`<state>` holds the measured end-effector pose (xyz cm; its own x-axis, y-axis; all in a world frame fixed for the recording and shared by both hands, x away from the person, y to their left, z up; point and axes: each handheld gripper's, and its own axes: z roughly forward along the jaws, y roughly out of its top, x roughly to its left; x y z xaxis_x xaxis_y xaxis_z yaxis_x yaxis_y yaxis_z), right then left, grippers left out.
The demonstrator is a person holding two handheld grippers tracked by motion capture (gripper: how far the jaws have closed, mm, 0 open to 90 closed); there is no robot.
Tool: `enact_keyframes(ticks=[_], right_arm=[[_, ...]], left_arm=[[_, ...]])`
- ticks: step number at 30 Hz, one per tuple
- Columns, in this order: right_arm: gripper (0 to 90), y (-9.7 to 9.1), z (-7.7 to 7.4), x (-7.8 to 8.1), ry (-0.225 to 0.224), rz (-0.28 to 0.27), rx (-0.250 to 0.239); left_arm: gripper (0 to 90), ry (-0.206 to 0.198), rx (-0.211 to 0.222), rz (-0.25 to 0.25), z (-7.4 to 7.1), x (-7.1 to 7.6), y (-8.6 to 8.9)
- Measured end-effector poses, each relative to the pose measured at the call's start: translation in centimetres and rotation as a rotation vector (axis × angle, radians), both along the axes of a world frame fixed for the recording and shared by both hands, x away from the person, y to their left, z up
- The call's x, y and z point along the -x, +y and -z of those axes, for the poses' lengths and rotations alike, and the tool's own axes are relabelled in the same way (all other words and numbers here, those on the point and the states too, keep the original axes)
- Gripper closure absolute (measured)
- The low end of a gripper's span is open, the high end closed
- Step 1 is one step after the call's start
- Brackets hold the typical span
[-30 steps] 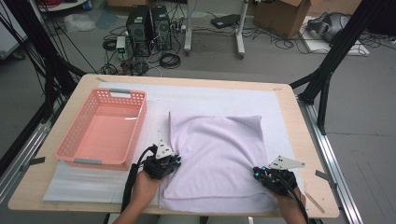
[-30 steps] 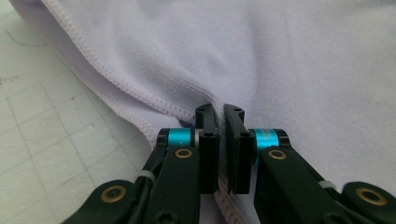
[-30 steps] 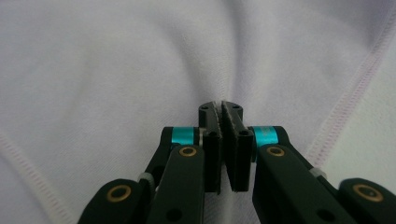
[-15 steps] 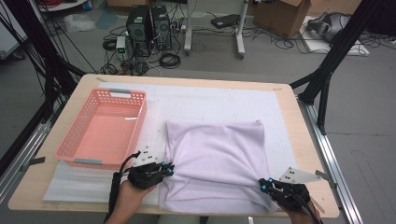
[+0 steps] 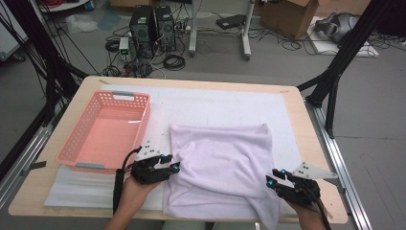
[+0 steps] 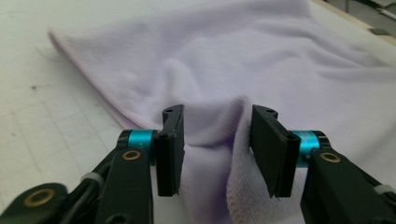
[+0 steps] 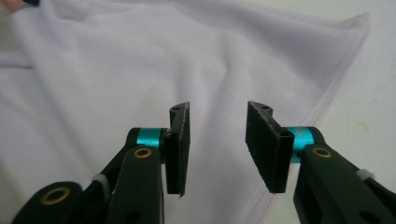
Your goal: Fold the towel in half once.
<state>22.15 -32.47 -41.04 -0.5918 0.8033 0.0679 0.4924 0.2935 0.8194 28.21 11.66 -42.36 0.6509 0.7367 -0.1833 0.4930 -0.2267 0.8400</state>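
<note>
Lilac towel [image 5: 221, 165] lies folded between the grippers, its near edge just released. Draw both straight back so no pad drags the fold. Left gripper [image 6: 215, 144] has just been opening, half wide, a ridge of cloth loose between its jaws; right gripper [image 7: 217, 140] likewise, empty above cloth.

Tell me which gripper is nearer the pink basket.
Left. The left gripper sits just off the pink basket at its near right corner, at the towel's left edge; the right gripper is across the towel at its near right corner.
</note>
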Motion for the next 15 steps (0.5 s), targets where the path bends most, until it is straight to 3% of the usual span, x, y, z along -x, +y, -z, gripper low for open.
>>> enact_keyframes(ticks=[4, 7, 9, 12, 15], right_arm=[[54.9, 1.4, 1.3, -3.1, 0.019, 0.034, 0.038], [56.4, 2.8, 2.6, -5.0, 0.06, 0.029, 0.071], [61.2, 3.4, 3.4, -5.9, 0.082, 0.021, 0.102], [79.7, 3.7, 3.6, -6.2, 0.063, 0.02, 0.1], [85.2, 3.8, 3.5, -6.1, 0.055, 0.014, 0.123]], left_arm=[[47.5, 0.016, -0.011, -0.056, 0.7, -2.2, -0.5], [45.6, 0.025, -0.029, -0.048, 1.3, -2.8, -1.3], [45.0, 0.041, -0.062, -0.027, 1.8, -3.1, -1.8], [46.9, 0.051, -0.063, 0.015, 2.2, -3.1, -2.4], [62.3, 0.028, -0.113, 0.06, 2.4, -2.8, -3.3]])
